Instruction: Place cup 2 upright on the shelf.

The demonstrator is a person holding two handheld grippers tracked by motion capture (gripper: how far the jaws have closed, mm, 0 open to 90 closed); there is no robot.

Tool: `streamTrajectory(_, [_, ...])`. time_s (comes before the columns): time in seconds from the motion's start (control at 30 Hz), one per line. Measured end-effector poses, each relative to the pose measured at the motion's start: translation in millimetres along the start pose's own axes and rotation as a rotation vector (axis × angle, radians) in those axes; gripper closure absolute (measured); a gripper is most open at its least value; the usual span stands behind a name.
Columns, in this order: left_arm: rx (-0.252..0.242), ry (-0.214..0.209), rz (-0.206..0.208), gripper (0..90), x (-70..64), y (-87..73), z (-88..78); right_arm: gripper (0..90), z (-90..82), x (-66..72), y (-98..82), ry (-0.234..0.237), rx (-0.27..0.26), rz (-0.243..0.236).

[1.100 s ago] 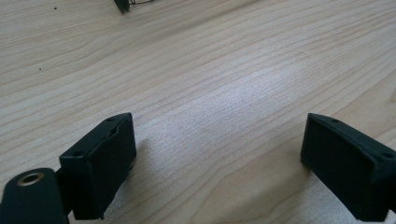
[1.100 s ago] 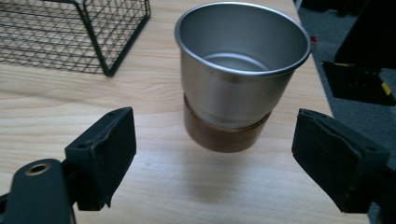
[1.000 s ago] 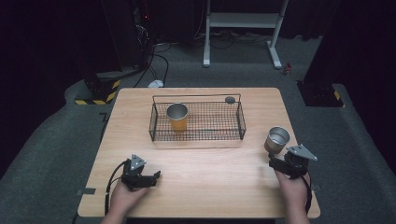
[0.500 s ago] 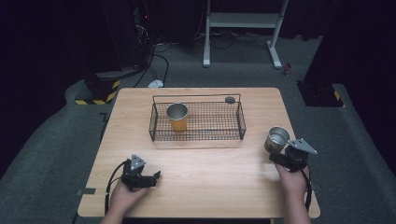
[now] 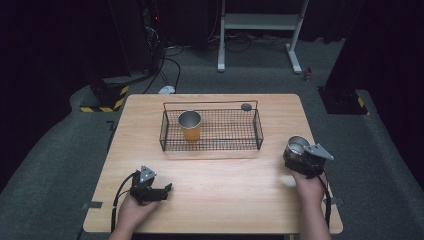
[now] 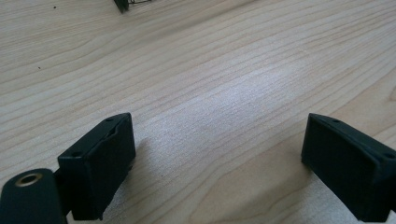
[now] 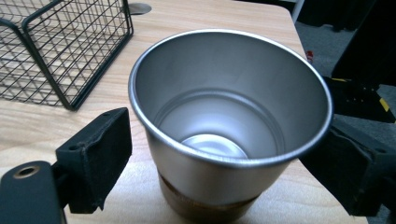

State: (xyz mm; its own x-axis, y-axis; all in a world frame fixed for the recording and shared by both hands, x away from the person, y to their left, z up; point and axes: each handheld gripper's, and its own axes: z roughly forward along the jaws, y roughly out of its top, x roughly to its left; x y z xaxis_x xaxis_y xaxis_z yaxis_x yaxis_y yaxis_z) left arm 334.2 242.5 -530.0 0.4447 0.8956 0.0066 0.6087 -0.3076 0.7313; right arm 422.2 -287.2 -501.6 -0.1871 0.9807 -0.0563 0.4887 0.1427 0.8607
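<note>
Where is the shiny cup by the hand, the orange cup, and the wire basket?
Shiny cup (image 7: 224, 154): right gripper view, on its inside bottom.
Orange cup (image 5: 190, 131): high view, on its orange side, standing in the basket.
Wire basket (image 5: 227, 131): high view, on its bare mesh floor.

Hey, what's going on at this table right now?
A person holds a gripper in each hand. The right gripper has its open fingers on either side of a steel cup beside the wire basket, which holds a second cup. The left gripper rests open on the table.
</note>
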Motion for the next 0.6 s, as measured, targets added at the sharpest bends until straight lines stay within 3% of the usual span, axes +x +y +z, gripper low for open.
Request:
streamTrajectory(0.27, [0.000, 0.000, -0.003, 10.1, -0.3, -0.1, 0.0, 10.0, 5.1, -0.5, 5.4, -0.003, -0.005, 0.046])
streamTrajectory(0.6, [0.001, 0.000, -0.003, 10.1, -0.4, -0.1, -0.2, 14.5, 9.4, -2.9, 5.1, -0.004, -0.002, 0.067])
